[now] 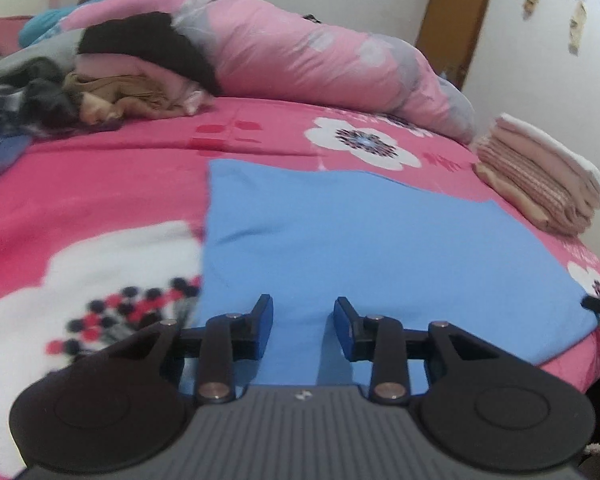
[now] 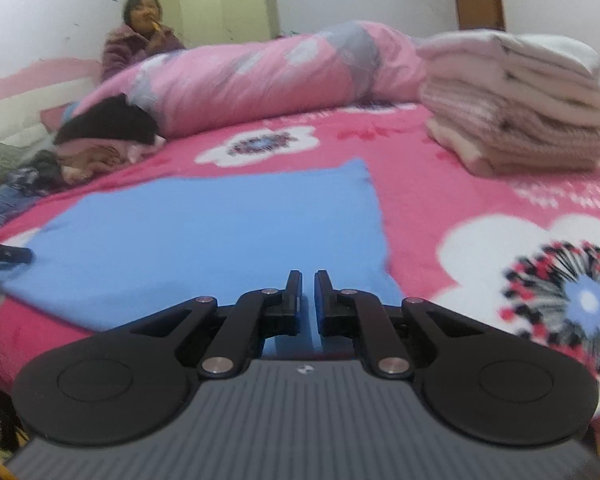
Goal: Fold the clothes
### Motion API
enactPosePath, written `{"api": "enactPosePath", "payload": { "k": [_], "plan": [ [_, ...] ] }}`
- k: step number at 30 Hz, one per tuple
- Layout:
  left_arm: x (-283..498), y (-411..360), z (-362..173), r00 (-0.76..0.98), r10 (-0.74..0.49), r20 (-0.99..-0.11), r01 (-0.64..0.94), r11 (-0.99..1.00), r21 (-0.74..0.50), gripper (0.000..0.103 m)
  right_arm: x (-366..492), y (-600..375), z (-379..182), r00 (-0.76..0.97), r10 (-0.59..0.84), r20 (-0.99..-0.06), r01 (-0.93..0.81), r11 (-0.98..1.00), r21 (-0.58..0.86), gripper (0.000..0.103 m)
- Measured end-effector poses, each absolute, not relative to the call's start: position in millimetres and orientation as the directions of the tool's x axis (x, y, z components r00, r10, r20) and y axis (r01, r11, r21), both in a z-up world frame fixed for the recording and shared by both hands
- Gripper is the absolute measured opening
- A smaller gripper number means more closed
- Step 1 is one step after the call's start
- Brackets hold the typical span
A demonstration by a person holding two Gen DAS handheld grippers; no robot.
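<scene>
Left wrist view: my left gripper [image 1: 303, 312] has its fingers [image 1: 265, 312] spread apart with nothing pinched between them, poised over the near edge of the blue garment [image 1: 360, 236]. That garment lies flat on the bed [image 1: 100, 184], which wears a pink sheet printed with white flowers. In the right wrist view, my right gripper [image 2: 308, 294] has its fingers [image 2: 294, 292] pressed nearly together at the near right part of the same blue garment; I cannot tell whether any cloth is caught between them. To the right of the garment, well apart from it, sits a stack of folded clothes [image 1: 540, 176] in pink and cream tones. At the far left lies a heap of unfolded clothes [image 1: 112, 84], dark, tan and pink. Behind both runs a rolled pink quilt [image 1: 320, 56] across the bed. Beyond the quilt, a person [image 2: 140, 36] in a purple coat sits by the wall.
</scene>
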State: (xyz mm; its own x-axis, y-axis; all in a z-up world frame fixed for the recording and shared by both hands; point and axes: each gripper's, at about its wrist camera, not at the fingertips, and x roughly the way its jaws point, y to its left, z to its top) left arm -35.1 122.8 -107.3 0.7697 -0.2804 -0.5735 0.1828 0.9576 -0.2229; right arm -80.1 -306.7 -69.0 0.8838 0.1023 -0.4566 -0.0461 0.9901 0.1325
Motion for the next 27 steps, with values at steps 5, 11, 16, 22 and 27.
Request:
{"api": "enactPosePath", "payload": {
  "k": [5, 11, 16, 22, 27],
  "plan": [
    [-38.5, 147.9, -103.7, 0.786, -0.193, -0.587, 0.103, 0.978, -0.184, 0.036, -90.3, -329.3, -68.6, 0.89, 0.042, -0.454, 0.034, 0.987, 0.158, 0.006],
    [-45.6, 166.4, -83.0, 0.824, -0.133, -0.55, 0.048, 0.985, -0.166, 0.038, -93.5, -337.7, -53.9, 0.915, 0.015, -0.403, 0.055, 0.985, 0.162, 0.007],
    [-39.8, 144.0, -70.2, 0.839, -0.191, -0.51, 0.126, 0.979, -0.161, 0.043, -83.2, -316.1, -47.7, 0.926, 0.104, -0.364, -0.047, 0.985, 0.164, 0.007],
    [-19.0, 102.4, -78.3, 0.803, -0.262, -0.536, 0.225, 0.965, -0.136, 0.047, -70.1, -291.9, -62.3, 0.898, 0.164, -0.407, -0.113, 0.983, 0.148, 0.007],
    [3.9, 95.5, -104.2, 0.746, -0.263, -0.611, 0.21, 0.965, -0.158, 0.047, -73.1, -313.9, -75.3, 0.891, 0.111, -0.439, -0.039, 0.985, 0.169, 0.004]
  ]
}}
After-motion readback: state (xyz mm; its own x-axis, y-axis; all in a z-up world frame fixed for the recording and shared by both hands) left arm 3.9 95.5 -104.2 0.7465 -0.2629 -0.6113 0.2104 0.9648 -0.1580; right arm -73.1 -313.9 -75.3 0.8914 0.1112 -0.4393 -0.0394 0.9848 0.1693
